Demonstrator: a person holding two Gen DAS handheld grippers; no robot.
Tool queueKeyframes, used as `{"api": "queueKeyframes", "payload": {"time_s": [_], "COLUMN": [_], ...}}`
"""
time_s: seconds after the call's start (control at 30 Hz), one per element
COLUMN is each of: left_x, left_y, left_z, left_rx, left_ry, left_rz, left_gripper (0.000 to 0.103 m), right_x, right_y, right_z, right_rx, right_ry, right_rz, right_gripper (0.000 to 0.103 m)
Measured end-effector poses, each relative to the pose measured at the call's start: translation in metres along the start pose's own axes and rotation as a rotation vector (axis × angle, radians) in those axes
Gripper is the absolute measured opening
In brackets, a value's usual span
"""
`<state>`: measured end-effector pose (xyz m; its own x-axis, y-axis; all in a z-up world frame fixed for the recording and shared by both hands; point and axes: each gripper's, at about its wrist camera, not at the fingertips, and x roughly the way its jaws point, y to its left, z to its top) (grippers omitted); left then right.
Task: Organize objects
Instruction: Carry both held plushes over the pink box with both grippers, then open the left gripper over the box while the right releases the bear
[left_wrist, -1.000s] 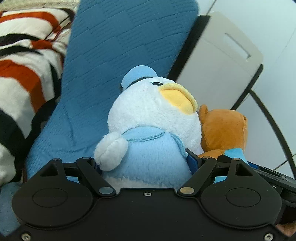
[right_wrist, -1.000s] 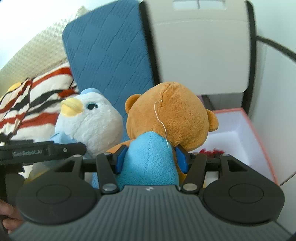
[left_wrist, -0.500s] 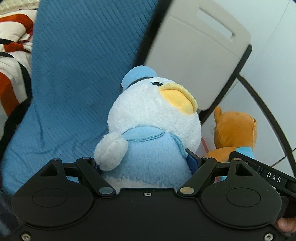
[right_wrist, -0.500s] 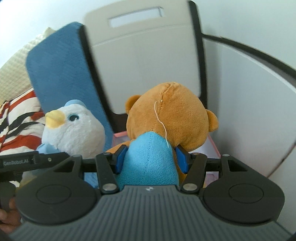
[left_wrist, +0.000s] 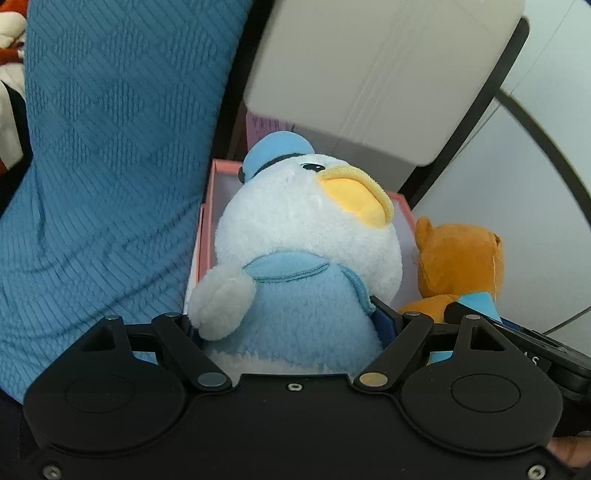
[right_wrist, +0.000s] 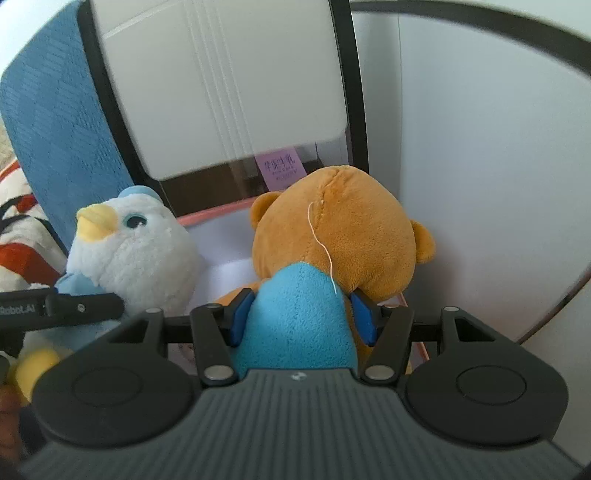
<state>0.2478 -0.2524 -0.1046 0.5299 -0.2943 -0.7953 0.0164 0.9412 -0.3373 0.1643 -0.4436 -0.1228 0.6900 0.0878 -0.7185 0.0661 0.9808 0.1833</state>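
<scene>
My left gripper (left_wrist: 291, 325) is shut on a white duck plush (left_wrist: 306, 243) with a blue cap, blue shirt and yellow beak. My right gripper (right_wrist: 301, 317) is shut on a brown bear plush (right_wrist: 340, 236) in a light blue shirt. Both plushes are held above an open pink-rimmed box (left_wrist: 207, 206) with a white inside (right_wrist: 229, 273). The duck also shows in the right wrist view (right_wrist: 133, 251), left of the bear. The bear shows in the left wrist view (left_wrist: 458, 266), right of the duck.
A blue quilted cushion (left_wrist: 110, 155) stands left of the box. A grey chair back (right_wrist: 221, 81) with black frame rises behind it. A striped red, black and white blanket (right_wrist: 22, 251) lies far left. A white wall (right_wrist: 480, 166) is on the right.
Both grippers have carried their plushes right and forward, away from the blanket and cushion. The pink box has come into view under the plushes.
</scene>
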Motion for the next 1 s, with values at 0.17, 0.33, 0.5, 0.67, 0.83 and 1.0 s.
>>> {"api": "queueKeyframes", "payload": {"time_s": [0.17, 0.33, 0.5, 0.67, 0.83, 1.0], "left_x": [0.012, 0.013, 0.005, -0.032, -0.075, -0.116], "left_y": [0.0, -0.001, -0.002, -0.008, -0.009, -0.014], "left_z": [-0.011, -0.007, 0.0, 0.008, 0.017, 0.02], "left_rx": [0.007, 0.002, -0.007, 0.039, 0.068, 0.121], "left_ry": [0.024, 0.028, 0.031, -0.009, -0.055, -0.096], "left_rz": [0.017, 0.03, 0.016, -0.009, -0.025, -0.054], "left_gripper": [0.08, 0.081, 0.092, 0.094, 0.094, 0.096], "right_x": [0.02, 0.024, 0.012, -0.024, -0.084, -0.138], "right_y": [-0.009, -0.01, -0.011, -0.006, 0.009, 0.03], "right_z": [-0.01, -0.008, 0.009, 0.022, 0.036, 0.037], "right_rx": [0.01, 0.002, 0.004, 0.017, 0.008, -0.002], "right_ry": [0.031, 0.019, 0.004, -0.038, -0.109, -0.172], "right_rz": [0.018, 0.026, 0.038, 0.05, 0.082, 0.114], "right_gripper": [0.06, 0.059, 0.072, 0.072, 0.072, 0.072]}}
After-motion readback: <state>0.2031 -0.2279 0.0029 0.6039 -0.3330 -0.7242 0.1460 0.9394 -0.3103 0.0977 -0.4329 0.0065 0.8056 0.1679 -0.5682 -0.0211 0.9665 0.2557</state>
